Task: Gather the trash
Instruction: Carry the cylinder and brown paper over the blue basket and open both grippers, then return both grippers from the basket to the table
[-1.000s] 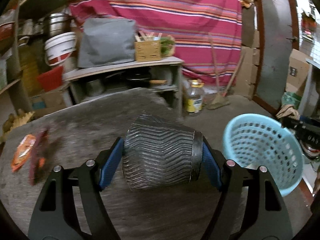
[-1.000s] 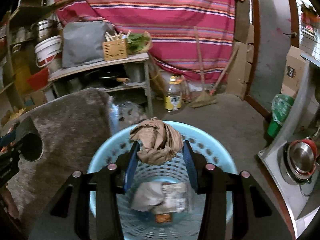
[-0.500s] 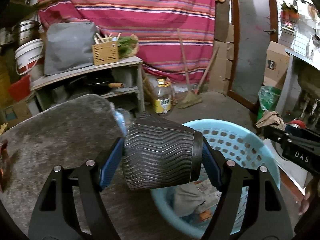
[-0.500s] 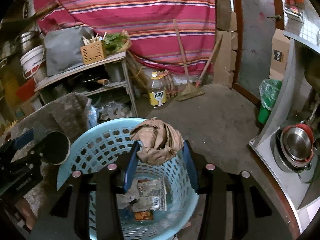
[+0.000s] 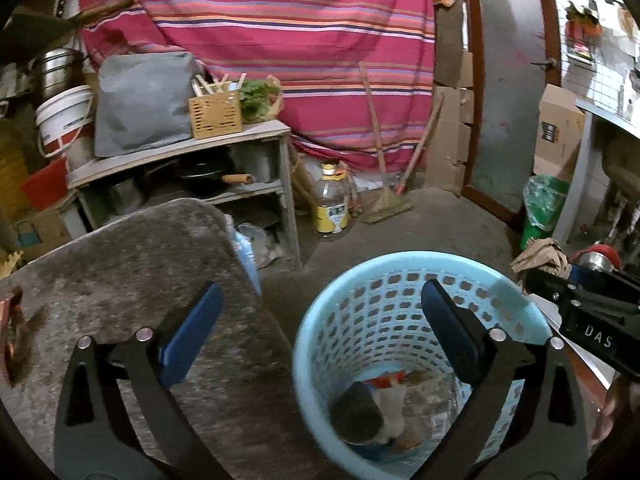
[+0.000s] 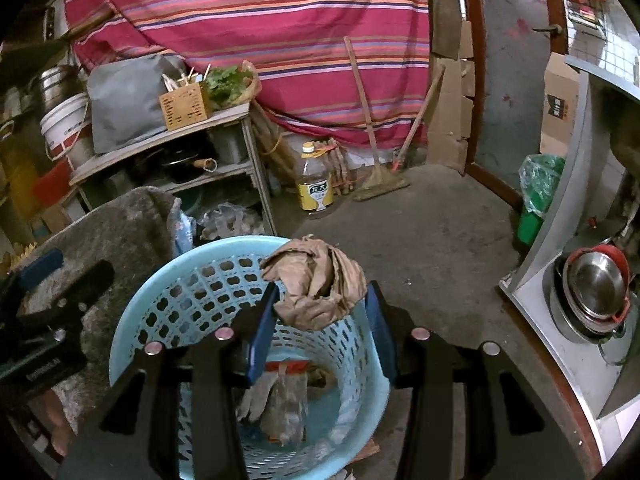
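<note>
Left wrist view: your left gripper (image 5: 320, 320) is opening, cup (image 5: 356, 416) now dropped in basket (image 5: 400, 268); right gripper (image 6: 320, 316) pinches paper (image 6: 316, 284).

A: Left gripper (image 5: 322, 316) a second ago clamped the dark ribbed cup over the grey table top (image 5: 132, 264). Now?

B: Jaws opening, nothing between them. Cup (image 5: 356, 416) lies inside the blue basket (image 5: 400, 272) on the other scraps.

A: View shift?

B: Left swung across from table to basket. From the right wrist, the basket (image 6: 192, 264) slid from centre toward lower left.
</note>
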The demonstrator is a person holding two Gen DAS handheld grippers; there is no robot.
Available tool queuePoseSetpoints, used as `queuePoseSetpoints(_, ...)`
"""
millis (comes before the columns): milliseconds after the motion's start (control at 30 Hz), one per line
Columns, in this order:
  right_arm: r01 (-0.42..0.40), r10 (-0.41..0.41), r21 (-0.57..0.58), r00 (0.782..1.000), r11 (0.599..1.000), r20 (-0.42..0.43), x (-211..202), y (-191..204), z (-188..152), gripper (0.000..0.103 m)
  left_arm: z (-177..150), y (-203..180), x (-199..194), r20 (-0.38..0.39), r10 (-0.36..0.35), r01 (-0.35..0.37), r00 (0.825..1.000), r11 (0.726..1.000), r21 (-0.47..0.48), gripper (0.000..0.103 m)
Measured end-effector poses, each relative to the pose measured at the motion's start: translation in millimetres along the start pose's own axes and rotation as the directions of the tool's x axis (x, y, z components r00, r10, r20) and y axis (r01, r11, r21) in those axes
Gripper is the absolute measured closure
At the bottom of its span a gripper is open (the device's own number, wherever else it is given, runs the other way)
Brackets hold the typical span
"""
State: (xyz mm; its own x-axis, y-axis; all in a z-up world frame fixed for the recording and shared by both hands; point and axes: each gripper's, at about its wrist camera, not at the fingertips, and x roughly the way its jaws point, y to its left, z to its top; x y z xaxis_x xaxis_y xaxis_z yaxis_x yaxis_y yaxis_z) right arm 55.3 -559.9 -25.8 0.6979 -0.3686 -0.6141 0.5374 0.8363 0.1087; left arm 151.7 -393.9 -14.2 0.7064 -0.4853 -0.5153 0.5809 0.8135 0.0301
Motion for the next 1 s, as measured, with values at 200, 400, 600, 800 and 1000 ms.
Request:
queuePoseSetpoints(200,-0.049,0.048,-0.033,0.999,0.998,-0.024,13.4,27.2,-7.1,0.045,-5.0,27.6,-16.6,0.004,0.079,-0.079,0.997,0.997,-0.018,0.006)
queuePoseSetpoints(400,0.011,-0.011,-0.074,1.0,0.997,-0.004,19.3,45.5,-10.8,0.017,-7.3,63.2,-33.0,-0.013,0.128,-0.129,0.992,0.989,-0.076,0.006)
queuePoseSetpoints(600,-0.026,0.029,-0.077,0.999,0.997,0.038,18.4,66.9,-3.3,0.01,-15.7,101.0,-62.0,-0.008,0.238,-0.238,0.971,0.967,-0.09,0.006)
queuePoseSetpoints(800,-0.082,0.088,-0.147,0.996,0.986,0.034,16.0,109.8,-7.3,0.007,-30.4,151.6,-99.8,-0.017,0.345,-0.345,0.938,0.932,-0.109,0.006)
queuePoseSetpoints(1000,-0.18,0.19,-0.189,0.981,0.965,0.034,-2.1,171.2,-18.3,0.005,-51.7,210.2,-144.1,-0.035,0.44,-0.439,0.897,0.883,-0.165,0.006)
